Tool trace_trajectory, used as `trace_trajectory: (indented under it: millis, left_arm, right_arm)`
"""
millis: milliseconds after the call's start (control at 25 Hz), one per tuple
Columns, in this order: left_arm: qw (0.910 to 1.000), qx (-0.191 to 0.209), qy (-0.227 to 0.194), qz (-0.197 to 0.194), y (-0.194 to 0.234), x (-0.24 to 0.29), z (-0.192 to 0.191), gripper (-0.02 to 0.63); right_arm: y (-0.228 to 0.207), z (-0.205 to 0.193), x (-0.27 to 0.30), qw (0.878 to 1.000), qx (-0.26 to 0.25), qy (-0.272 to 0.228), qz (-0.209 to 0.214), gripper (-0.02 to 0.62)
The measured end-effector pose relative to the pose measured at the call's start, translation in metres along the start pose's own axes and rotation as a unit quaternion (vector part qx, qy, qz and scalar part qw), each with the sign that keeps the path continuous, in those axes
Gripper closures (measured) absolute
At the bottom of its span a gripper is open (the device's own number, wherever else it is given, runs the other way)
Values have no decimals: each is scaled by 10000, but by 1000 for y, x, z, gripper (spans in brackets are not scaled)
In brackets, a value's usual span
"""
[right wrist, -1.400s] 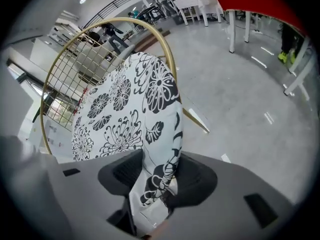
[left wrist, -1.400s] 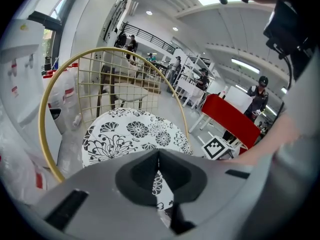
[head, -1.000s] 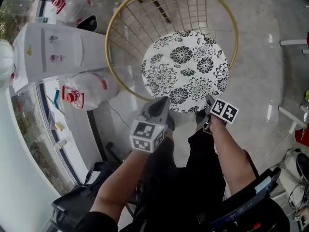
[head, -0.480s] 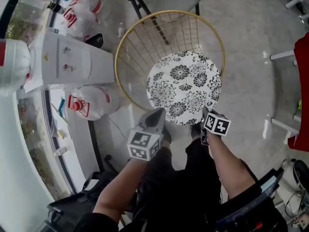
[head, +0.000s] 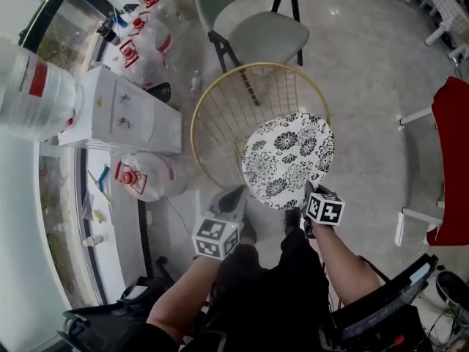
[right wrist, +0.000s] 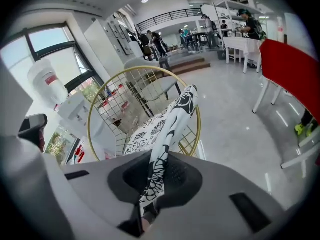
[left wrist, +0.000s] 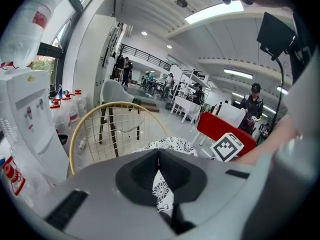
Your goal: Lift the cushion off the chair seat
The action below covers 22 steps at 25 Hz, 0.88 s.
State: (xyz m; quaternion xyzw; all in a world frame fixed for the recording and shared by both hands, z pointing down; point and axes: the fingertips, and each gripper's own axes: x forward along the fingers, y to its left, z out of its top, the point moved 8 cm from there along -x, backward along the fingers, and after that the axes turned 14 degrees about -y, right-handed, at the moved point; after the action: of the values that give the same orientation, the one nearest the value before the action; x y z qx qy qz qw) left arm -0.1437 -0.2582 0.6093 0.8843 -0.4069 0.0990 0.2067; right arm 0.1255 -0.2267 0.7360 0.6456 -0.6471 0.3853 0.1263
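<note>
The round white cushion with black flowers [head: 288, 160] hangs tilted above the seat of the gold wire chair [head: 220, 101], clear of it. My left gripper [head: 236, 196] is shut on the cushion's near left edge, and the fabric [left wrist: 162, 194] shows in the slit of the left gripper [left wrist: 161, 181]. My right gripper [head: 308, 200] pinches the near right edge. There the cushion [right wrist: 170, 129] stands edge-on, rising from the right gripper [right wrist: 150, 186]. Its jaws have just been closing on that edge.
A white water dispenser [head: 124, 112] and water bottles [head: 143, 174] stand left of the wire chair. A grey chair [head: 253, 20] is behind it and a red chair [head: 451, 160] at the right. People stand far off [left wrist: 252, 101].
Both grippers have gone up with the cushion. It lay flat on the seat before; now its near edge is raised, it tilts and hangs free of the seat.
</note>
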Motion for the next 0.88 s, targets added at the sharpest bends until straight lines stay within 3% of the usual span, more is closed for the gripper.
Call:
trace_trajectory:
  millis: [440,640,880]
  left_arm:
    - [9991,15,-405,139,-17,-24,46,597]
    - [9984,-120,-503,217,-25,-34,62,597]
    - [9973,28,-702,211,-30,-47,89,597]
  right_arm:
    - [28,49,-38,9966,-710,-192,358,565]
    - [43,71,-57,9848,-1596,-216,642,565]
    - [62,103,-78,9755,-1967,-463,873,565]
